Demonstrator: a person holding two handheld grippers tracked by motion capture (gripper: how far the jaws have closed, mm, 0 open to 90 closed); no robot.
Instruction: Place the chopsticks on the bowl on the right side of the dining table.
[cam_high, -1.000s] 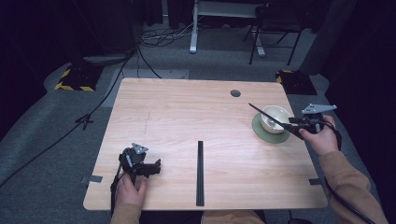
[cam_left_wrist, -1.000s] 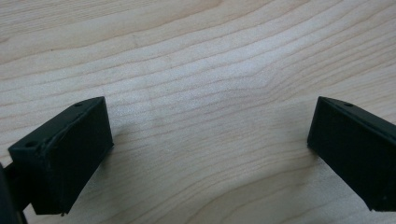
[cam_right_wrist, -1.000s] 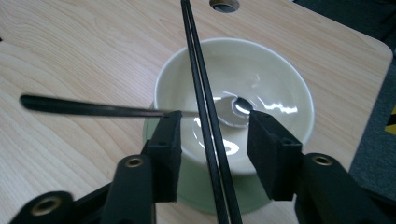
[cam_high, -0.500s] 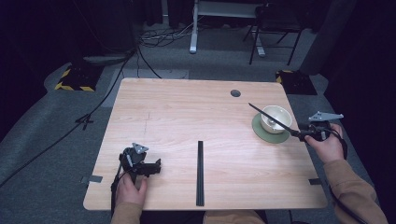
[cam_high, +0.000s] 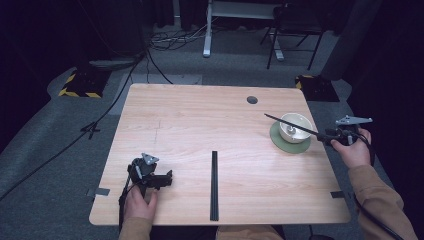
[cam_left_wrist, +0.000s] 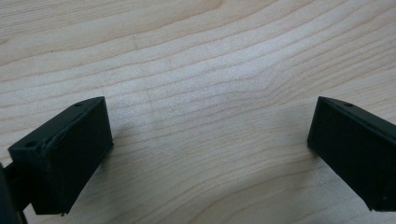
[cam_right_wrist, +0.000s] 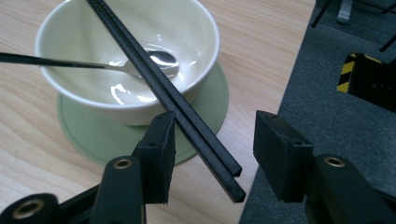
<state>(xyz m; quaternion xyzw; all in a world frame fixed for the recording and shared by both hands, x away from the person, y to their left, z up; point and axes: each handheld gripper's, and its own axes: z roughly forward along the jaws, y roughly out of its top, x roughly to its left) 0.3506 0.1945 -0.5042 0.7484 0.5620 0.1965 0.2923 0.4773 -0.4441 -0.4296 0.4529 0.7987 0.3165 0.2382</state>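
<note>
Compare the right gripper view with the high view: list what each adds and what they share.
Right gripper view: a spoon lying in the bowl, and the right gripper with jaws open around the near end of the chopsticks. High view: the left gripper low over the table, a long black strip near the front edge, a round hole. Both: bowl, green mat, chopsticks across the bowl's rim.

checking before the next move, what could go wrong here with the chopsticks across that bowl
1. The pair of chopsticks lies across the bowl rim with its near end past the table edge, between the right gripper jaws, which have just been opening and press nothing; a nudge could tip the pair to the floor.
2. The spoon also rests in the bowl; dragging the chopsticks may flick it out.
3. The bowl sits on a green saucer near the table edge and could slide.
</note>
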